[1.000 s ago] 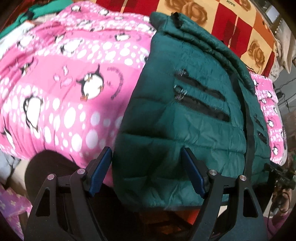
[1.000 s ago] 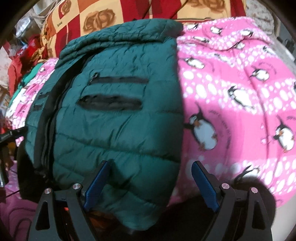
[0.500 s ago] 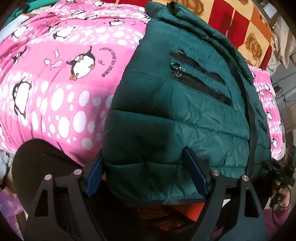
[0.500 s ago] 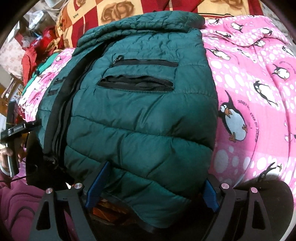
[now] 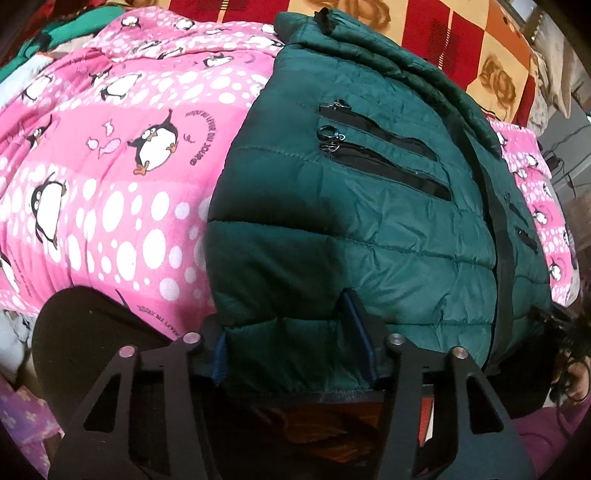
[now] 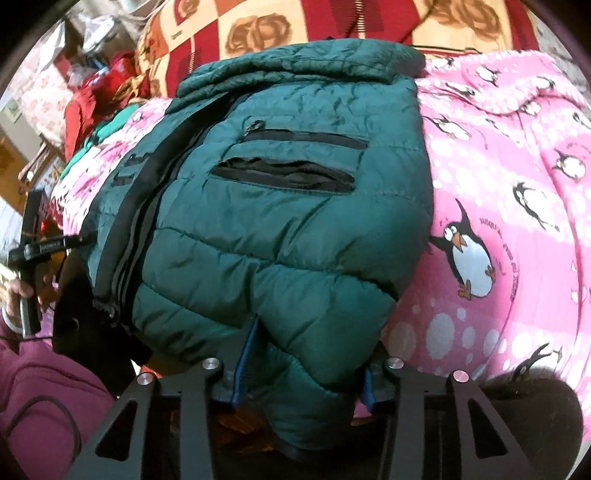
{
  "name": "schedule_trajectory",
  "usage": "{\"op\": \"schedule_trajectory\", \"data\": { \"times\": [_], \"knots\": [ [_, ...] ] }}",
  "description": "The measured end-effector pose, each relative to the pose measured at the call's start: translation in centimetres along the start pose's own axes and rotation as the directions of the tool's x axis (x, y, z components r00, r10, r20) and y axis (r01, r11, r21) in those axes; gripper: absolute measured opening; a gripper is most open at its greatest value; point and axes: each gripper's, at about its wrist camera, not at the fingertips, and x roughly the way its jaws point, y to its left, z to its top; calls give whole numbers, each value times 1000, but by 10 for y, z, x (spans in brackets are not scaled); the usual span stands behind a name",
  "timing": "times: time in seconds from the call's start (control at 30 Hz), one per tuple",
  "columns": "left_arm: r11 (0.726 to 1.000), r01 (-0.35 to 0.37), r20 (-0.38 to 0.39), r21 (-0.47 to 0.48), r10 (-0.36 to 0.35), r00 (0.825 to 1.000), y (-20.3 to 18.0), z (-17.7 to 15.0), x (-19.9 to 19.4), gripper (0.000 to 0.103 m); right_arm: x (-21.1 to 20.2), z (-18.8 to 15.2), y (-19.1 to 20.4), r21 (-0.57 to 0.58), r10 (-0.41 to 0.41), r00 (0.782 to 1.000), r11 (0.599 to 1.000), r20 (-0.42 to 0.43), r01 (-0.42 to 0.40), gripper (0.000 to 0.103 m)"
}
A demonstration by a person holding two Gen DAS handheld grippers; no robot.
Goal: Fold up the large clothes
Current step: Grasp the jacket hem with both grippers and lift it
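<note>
Green puffer jacket (image 5: 362, 221) on bed's near edge, sides folded in — both hand-held grippers (image 5: 291, 339) (image 6: 306, 365) clamp hem; lengthwise fold remains.

One green puffer jacket (image 5: 351, 229) lies on one pink penguin blanket (image 5: 110, 177). Two black zip pocket openings (image 5: 384, 158) show on the jacket panel nearest the left wrist camera, and two more (image 6: 288, 162) on the panel nearest the right wrist camera. One black front zip band (image 5: 498, 229) runs down the jacket's middle. Two sets of tongs are present: the left tongs (image 5: 291, 343) and the right tongs (image 6: 306, 373), each with two blue-padded fingers pinching the hem. One red-and-orange patterned cloth (image 6: 258, 33) lies behind.
</note>
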Motion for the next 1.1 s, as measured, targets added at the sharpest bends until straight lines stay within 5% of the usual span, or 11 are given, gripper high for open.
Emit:
{"op": "schedule_trajectory", "data": {
  "times": [0.17, 0.3, 0.4, 0.7, 1.1],
  "knots": [
    [1000, -10, 5, -5, 10, 1000, -3, 1, 2, 51, 9, 6, 10, -46, -31, 999, 998, -10, 31, 44],
    [997, -50, 60, 53, 47, 997, -11, -2, -12, 21, 2, 6, 18, -85, -42, 999, 995, 27, 44, 28],
    [996, -49, 97, 70, 42, 994, -15, 0, -23, 14, -9, 8, 19, -99, -34, 997, 994, 63, 40, 23],
    [1000, -2, 224, 15, -2, 974, -14, 15, -59, 11, -47, 28, 21, -82, 23, 985, 997, 169, -9, 19],
    [997, 73, 369, -22, -60, 928, -18, 55, -101, 11, -83, 61, 19, -52, 25, 945, 999, 325, -9, 19]
  ]
}}
